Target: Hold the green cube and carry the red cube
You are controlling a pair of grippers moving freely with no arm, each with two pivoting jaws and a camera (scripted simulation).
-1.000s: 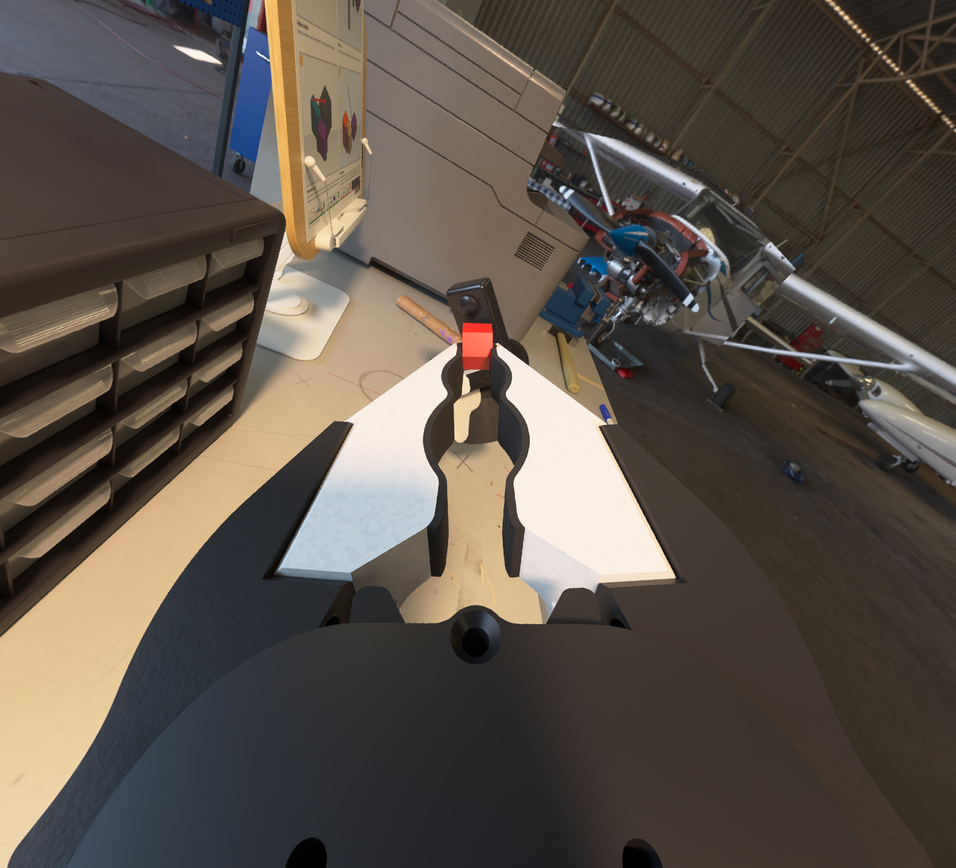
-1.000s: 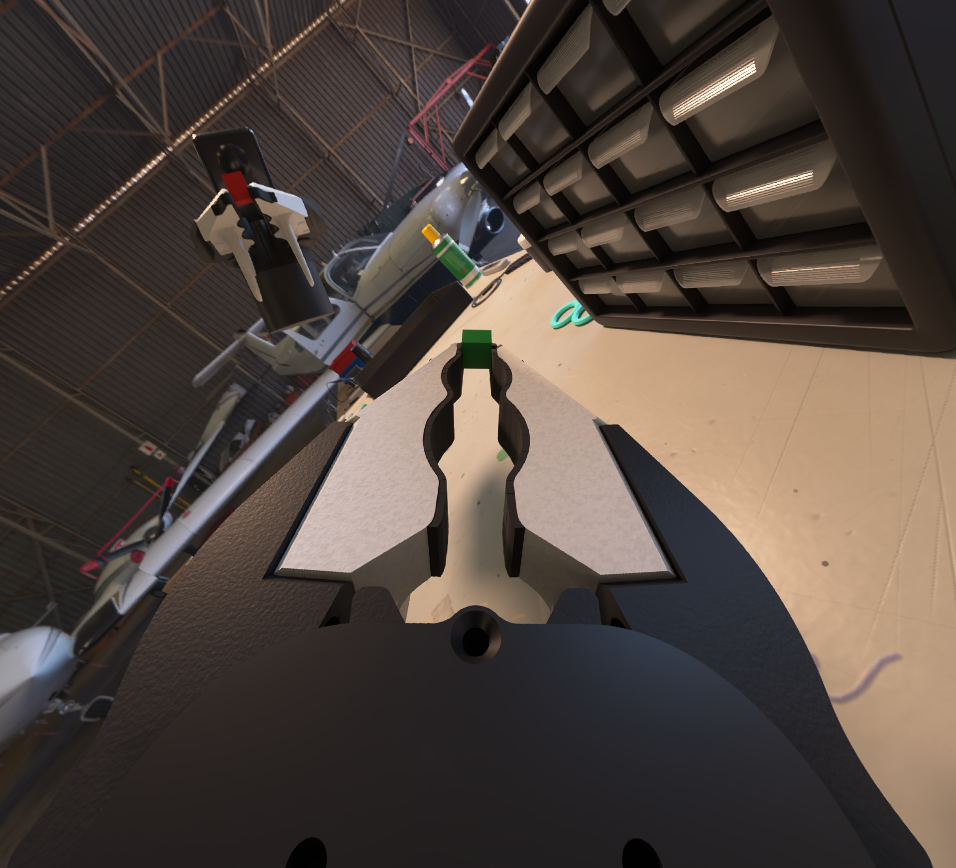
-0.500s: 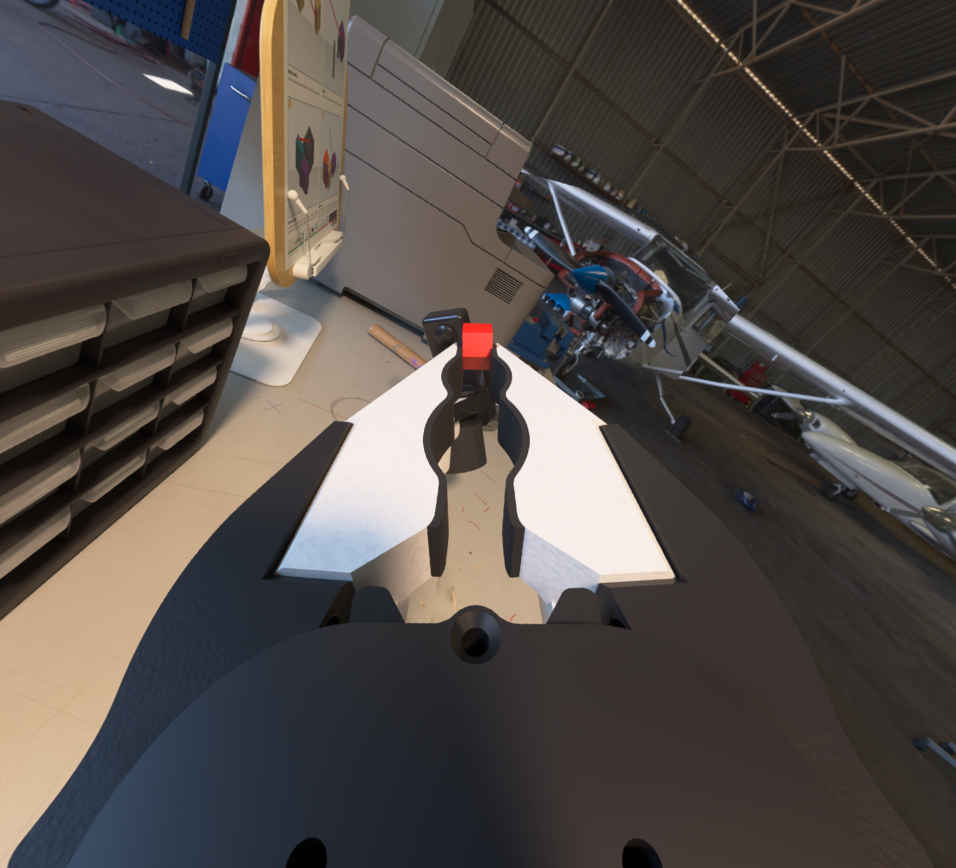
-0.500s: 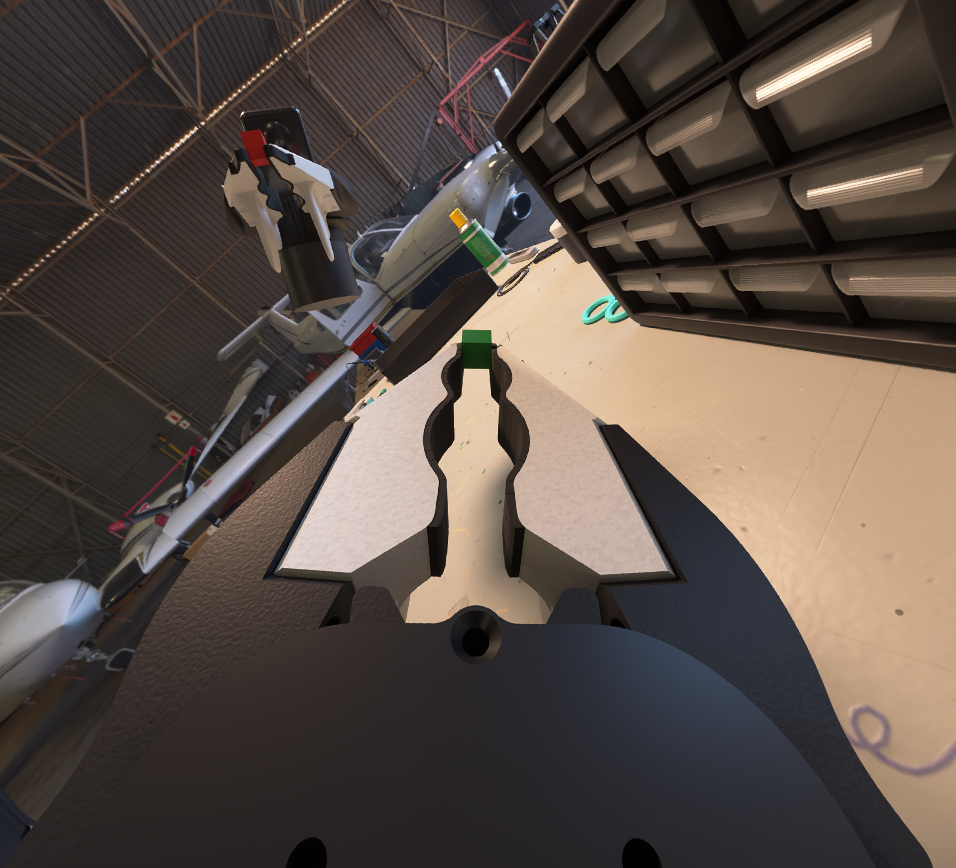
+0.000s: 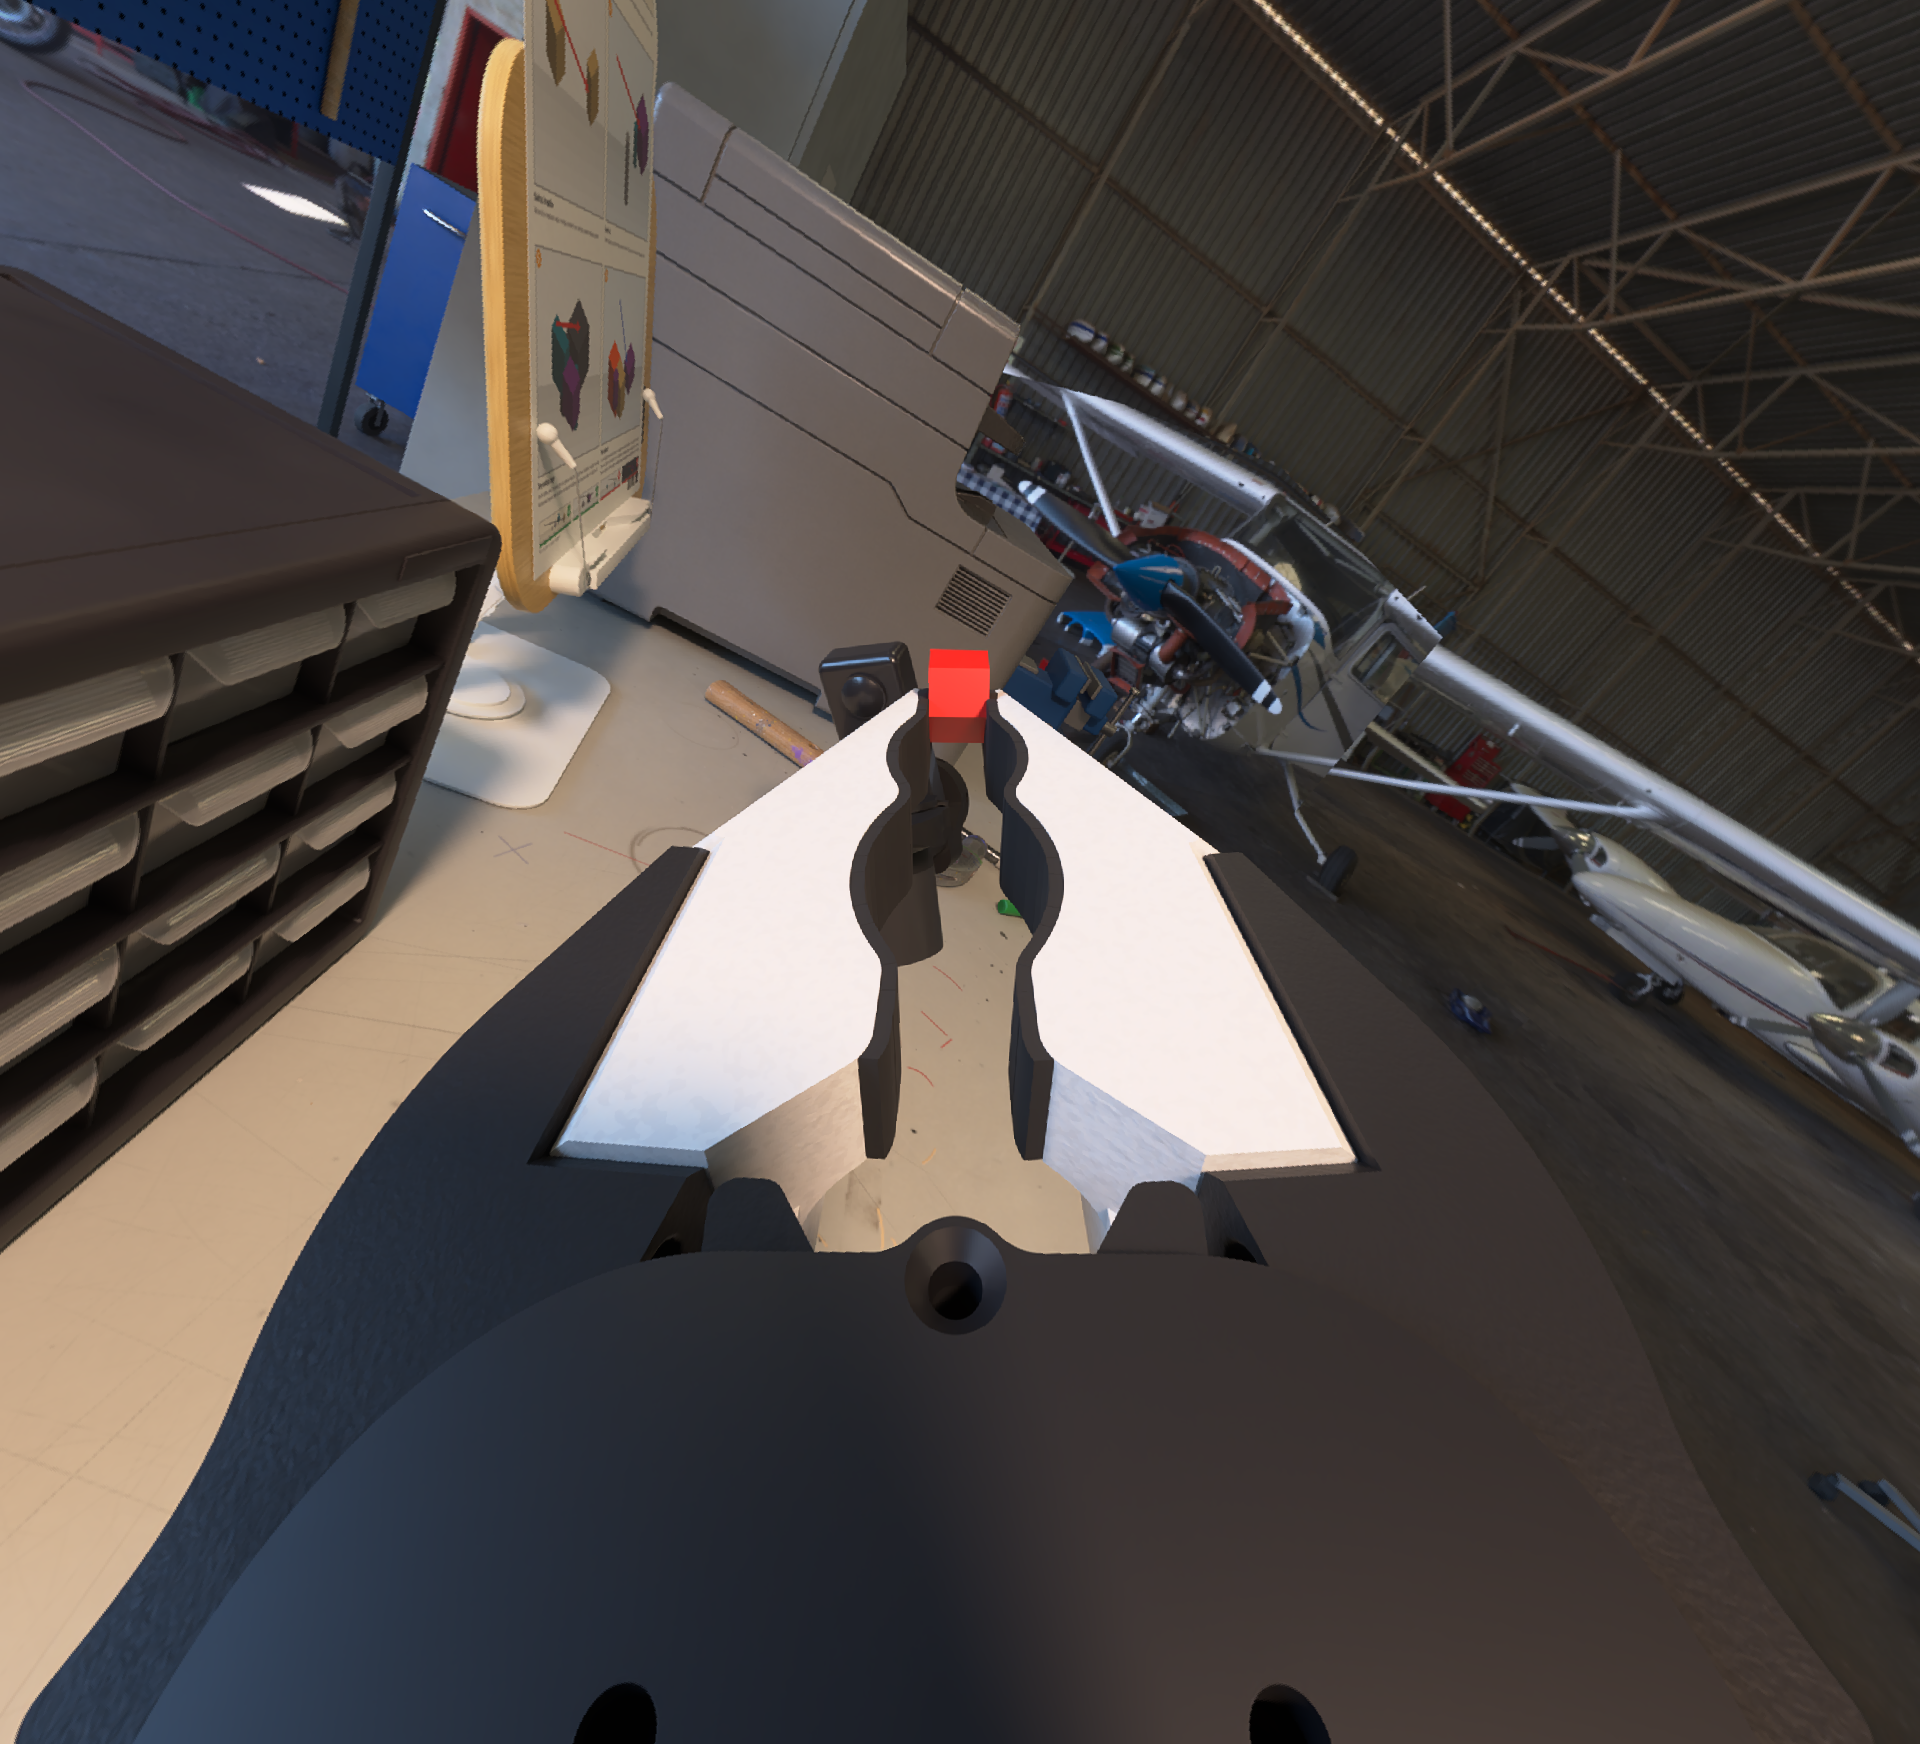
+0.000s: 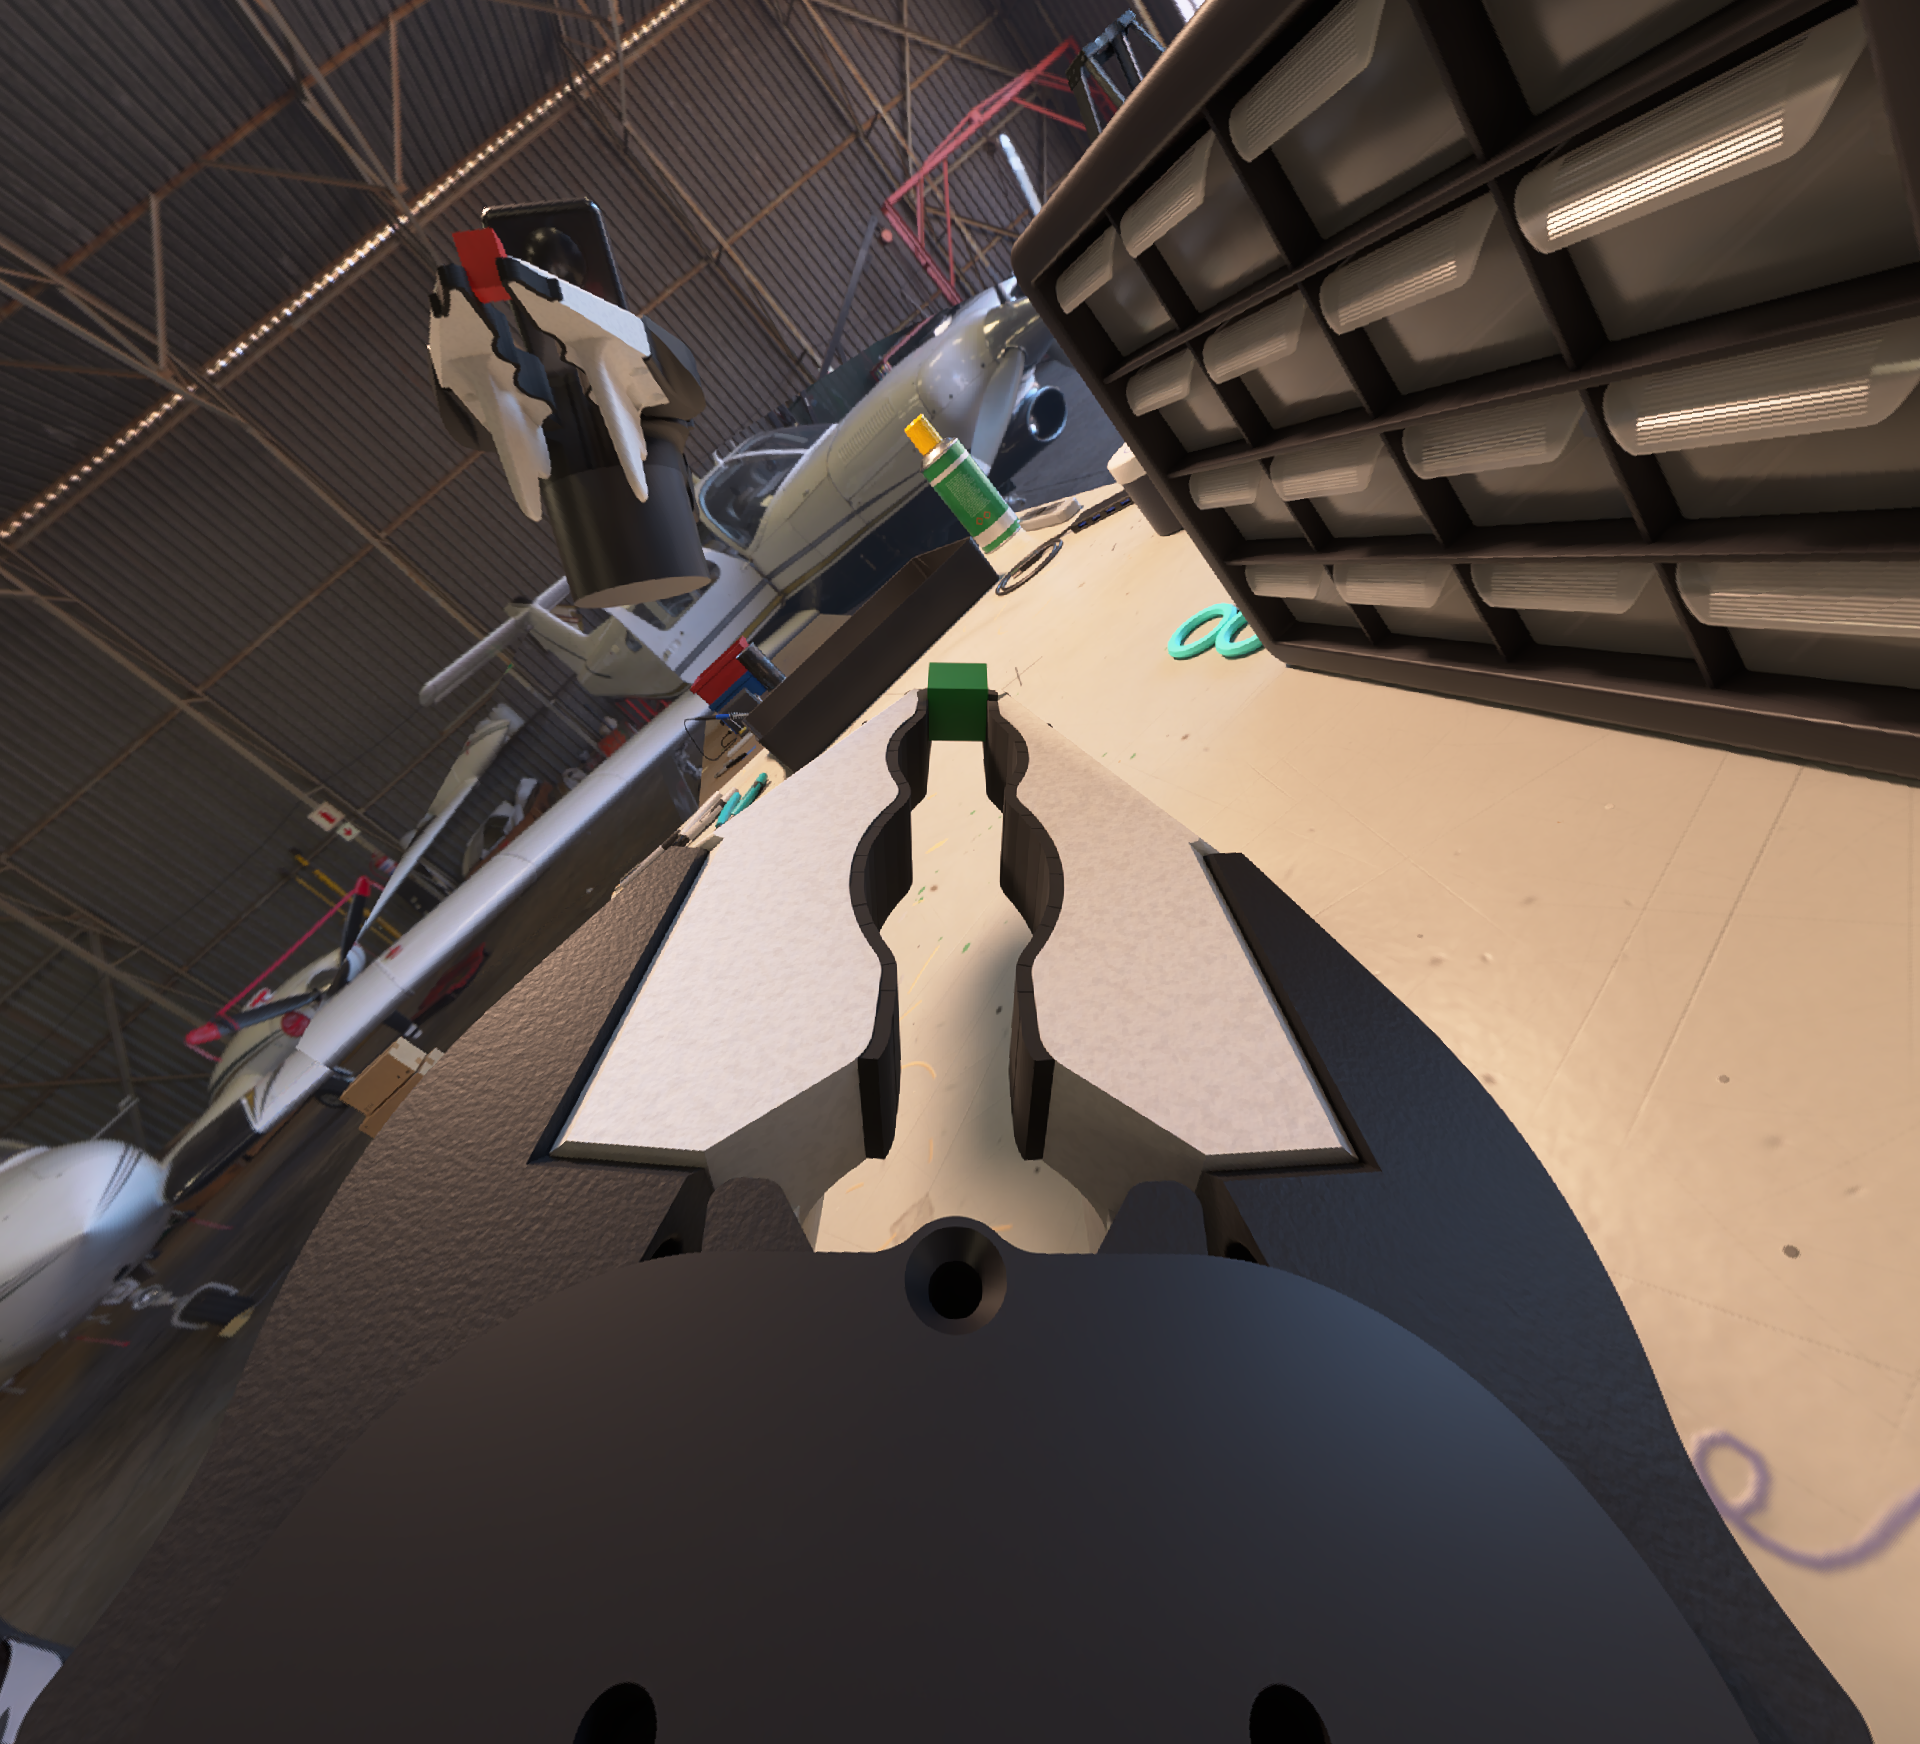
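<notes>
My left gripper [image 5: 957,720] is shut on the red cube [image 5: 957,686], held at the fingertips well above the beige table. In the right wrist view the left gripper [image 6: 480,273] hangs high at upper left with the red cube [image 6: 478,252] in its tips. My right gripper [image 6: 956,723] is shut on the green cube [image 6: 956,697], held low near the table. Part of the right gripper's dark body [image 5: 868,684] shows just behind the left fingertips in the left wrist view.
A dark drawer cabinet [image 5: 197,738] [image 6: 1507,364] stands on the beige table [image 6: 1455,967]. A grey printer [image 5: 821,437], a round-edged board on a white stand [image 5: 566,323] and a wooden stick [image 5: 758,718] lie ahead. A green spray can [image 6: 961,484], a dark box [image 6: 862,655] and teal scissors [image 6: 1210,632] are on the table.
The left gripper has moved with the red cube, seen drifting right and larger in the right wrist view. The right gripper has shifted back from the cabinet, still holding the green cube.
</notes>
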